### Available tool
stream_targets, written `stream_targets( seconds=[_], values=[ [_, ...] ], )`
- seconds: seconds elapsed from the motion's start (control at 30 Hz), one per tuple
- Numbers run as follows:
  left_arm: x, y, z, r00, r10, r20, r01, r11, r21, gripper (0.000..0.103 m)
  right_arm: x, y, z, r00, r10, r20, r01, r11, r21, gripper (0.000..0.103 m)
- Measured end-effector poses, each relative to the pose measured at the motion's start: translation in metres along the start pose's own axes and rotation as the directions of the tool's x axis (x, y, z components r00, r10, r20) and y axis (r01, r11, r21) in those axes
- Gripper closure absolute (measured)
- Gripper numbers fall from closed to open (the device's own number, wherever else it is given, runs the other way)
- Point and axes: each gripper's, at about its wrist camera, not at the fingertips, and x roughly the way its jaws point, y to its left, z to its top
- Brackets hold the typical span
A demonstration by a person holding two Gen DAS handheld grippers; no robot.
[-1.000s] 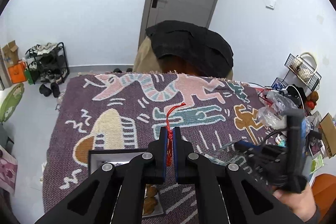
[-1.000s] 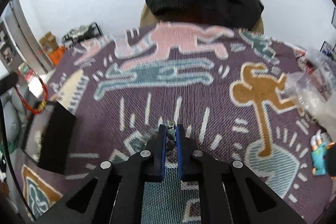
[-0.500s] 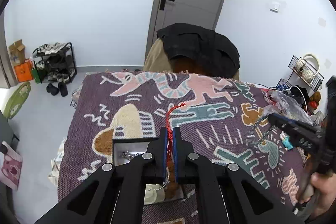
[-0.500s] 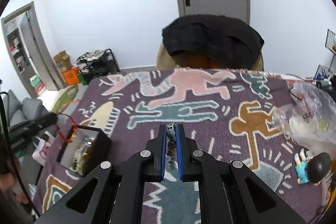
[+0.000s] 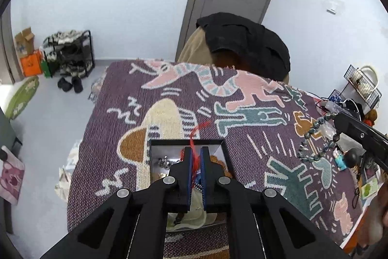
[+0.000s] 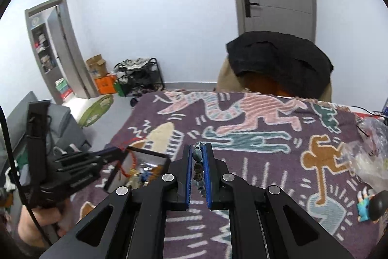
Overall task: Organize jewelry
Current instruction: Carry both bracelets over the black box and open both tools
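An open black jewelry box (image 5: 152, 157) (image 6: 114, 174) sits on the patterned blanket with several trinkets inside. My left gripper (image 5: 196, 149) (image 6: 116, 151) hovers over the box. Its jaws are opening, and a red cord bracelet (image 5: 194, 137) is still pinched between the pads. In the right wrist view the bracelet's loop (image 6: 126, 166) hangs down into the box. My right gripper (image 6: 198, 147) (image 5: 335, 117) is shut on a bracelet of blue-grey beads (image 6: 197, 154). That bracelet (image 5: 312, 137) dangles above the blanket, to the right of the box.
The purple blanket (image 5: 169, 94) covers the table. A crumpled plastic bag (image 6: 368, 157) and a small blue toy figure (image 6: 366, 205) lie at the right edge. Behind the table stands a chair with a black jacket (image 5: 245, 40). A shoe rack (image 5: 70, 57) stands by the wall.
My left gripper has sunk over the box with the red cord, and its jaws stand slightly wider. The right gripper has risen, lifting the bead bracelet off the blanket.
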Motion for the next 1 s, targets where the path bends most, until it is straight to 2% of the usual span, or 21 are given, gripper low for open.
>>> stream_targets(
  seconds=[0.07,0.2,0.43,0.77,0.9,0.97,1.0],
  values=[
    [0.0,0.007,-0.001,1.0,-0.004,-0.009,0.004,1.0,-0.023,0.088,0.005,0.008,0.001,1.0,0.019,-0.006,-0.019,1.0,-0.006,0.093],
    [-0.012,0.024,-0.006,0.999,0.005,0.039,-0.003,0.998,-0.06,0.059,0.014,0.025,0.002,0.998,0.055,-0.014,-0.056,0.998,-0.023,0.093],
    [-0.037,0.052,-0.008,0.995,0.032,0.093,-0.022,0.994,-0.106,0.059,0.03,0.056,0.005,0.993,0.111,-0.042,-0.113,0.992,-0.047,0.093],
    [-0.057,0.082,-0.016,0.991,0.049,0.124,-0.03,0.989,-0.145,0.059,0.059,0.094,0.005,0.983,0.156,-0.094,-0.163,0.984,-0.074,0.093],
    [-0.061,0.09,-0.017,0.989,0.056,0.137,-0.035,0.988,-0.151,0.059,0.069,0.103,0.004,0.973,0.2,-0.111,-0.208,0.976,-0.066,0.093],
    [-0.063,0.092,-0.018,0.987,0.062,0.145,-0.039,0.987,-0.153,0.059,0.073,0.102,0.004,0.977,0.183,-0.111,-0.19,0.98,-0.059,0.083],
    [-0.064,0.093,-0.018,0.987,0.061,0.149,-0.038,0.987,-0.156,0.059,0.075,0.101,0.004,0.977,0.179,-0.114,-0.186,0.981,-0.05,0.055]
  ],
)
